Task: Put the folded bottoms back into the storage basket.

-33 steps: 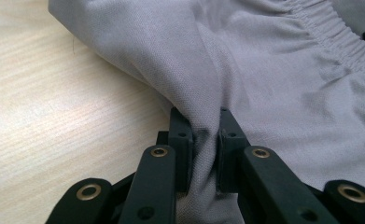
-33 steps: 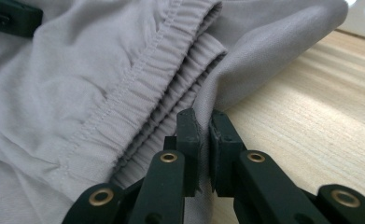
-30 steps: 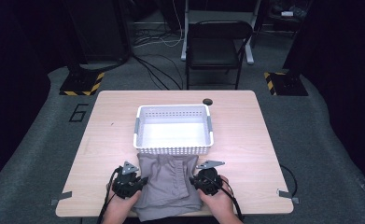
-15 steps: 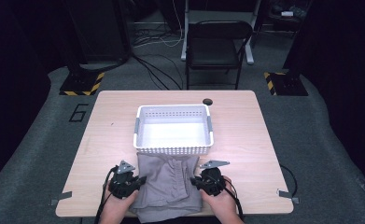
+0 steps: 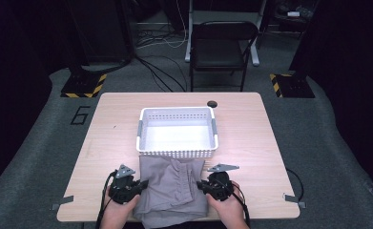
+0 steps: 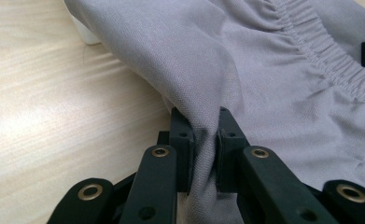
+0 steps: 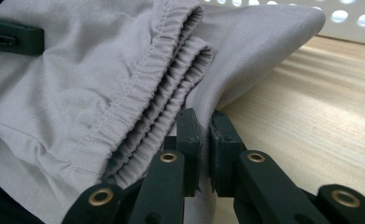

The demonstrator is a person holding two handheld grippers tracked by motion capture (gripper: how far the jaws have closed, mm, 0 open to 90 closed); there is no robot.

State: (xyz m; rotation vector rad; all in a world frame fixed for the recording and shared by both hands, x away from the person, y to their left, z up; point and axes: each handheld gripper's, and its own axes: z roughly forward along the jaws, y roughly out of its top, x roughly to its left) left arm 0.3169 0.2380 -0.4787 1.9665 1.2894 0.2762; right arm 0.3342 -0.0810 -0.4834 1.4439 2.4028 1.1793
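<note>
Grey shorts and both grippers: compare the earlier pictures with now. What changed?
Little visibly changed. Both the left gripper and right gripper stay shut on the grey shorts at its two sides. The white basket and table stayed put.

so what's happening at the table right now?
A person is working a grey garment with a handheld gripper in each hand. The left gripper is shut on a fold at one side edge of the cloth, and the right gripper is shut on the opposite edge, beside the elastic waistband. The garment lies on the near part of the wooden table, its far end against the white basket, which looks empty.
</note>
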